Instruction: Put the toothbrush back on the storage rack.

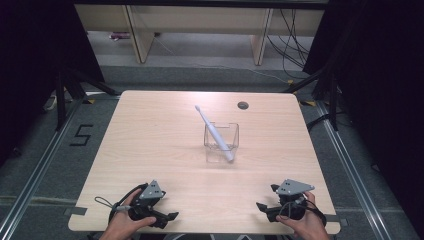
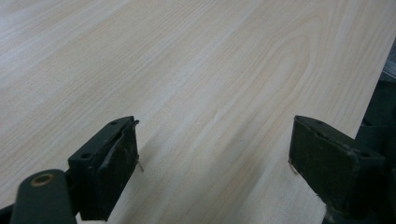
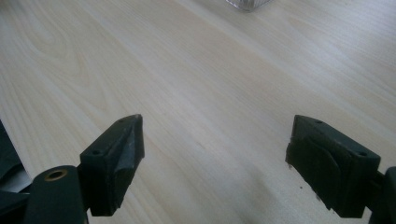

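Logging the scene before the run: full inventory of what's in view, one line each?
table: 1, light wood, centre of the high view
clear container: 1, transparent, square, mid-table
white stick-like tool: 1, white, leaning in the container, upper end tilted to the far left
cable port: 1, dark, far edge of the table
floor marking "5": 1, black, floor left of the table
left gripper: 1, black with grey plate, near left edge, jaws open, holding nothing
right gripper: 1, black with grey plate, near right edge, jaws open, holding nothing
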{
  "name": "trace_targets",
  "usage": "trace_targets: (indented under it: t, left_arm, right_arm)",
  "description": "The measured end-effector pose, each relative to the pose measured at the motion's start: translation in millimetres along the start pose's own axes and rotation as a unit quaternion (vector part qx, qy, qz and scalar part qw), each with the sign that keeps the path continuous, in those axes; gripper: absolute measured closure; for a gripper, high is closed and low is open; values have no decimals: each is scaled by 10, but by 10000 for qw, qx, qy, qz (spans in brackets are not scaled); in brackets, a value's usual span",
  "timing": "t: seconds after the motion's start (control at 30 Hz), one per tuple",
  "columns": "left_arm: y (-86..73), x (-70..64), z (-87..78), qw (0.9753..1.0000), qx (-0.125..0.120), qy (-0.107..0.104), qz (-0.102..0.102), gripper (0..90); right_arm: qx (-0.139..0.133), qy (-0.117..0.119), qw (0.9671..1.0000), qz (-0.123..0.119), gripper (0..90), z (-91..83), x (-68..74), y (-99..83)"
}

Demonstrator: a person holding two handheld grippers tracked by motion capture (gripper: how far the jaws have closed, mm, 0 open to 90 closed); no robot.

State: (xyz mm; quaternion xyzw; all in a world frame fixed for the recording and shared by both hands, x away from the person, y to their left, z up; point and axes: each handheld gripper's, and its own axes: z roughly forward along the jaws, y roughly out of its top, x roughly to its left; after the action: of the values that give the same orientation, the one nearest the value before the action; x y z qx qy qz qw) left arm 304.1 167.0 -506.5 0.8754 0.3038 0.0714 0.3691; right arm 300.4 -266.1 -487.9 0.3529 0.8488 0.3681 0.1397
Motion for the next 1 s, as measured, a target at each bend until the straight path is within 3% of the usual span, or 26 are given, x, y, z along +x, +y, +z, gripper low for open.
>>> trace_targets:
  t: [0.07,0.1,0.17,0.6,0.63,1.0]
  left_arm:
    - [-1,-2,1,10000,-1,8,0,150]
    - [-1,-2,1,10000,-3,14,-4,150]
    - [-1,-1,0,10000,-5,11,-1,150]
    - [0,-5,-1,10000,-10,-5,0,150]
    - [0,-5,-2,10000,-12,-2,9,150]
    - [2,0,-4,10000,-2,-5,1,150]
  right_arm:
    - [19,35,10000,-55,190,-3,0,-8]
    - [-41,-18,9998,-208,191,4,-12,-14]
    - [88,23,9998,-168,193,-6,0,-14]
    - [157,9,9998,-86,192,-35,23,-60]
    - [86,7,9997,-219,192,-29,7,-62]
    - [92,-12,9997,-215,190,-32,-10,-70]
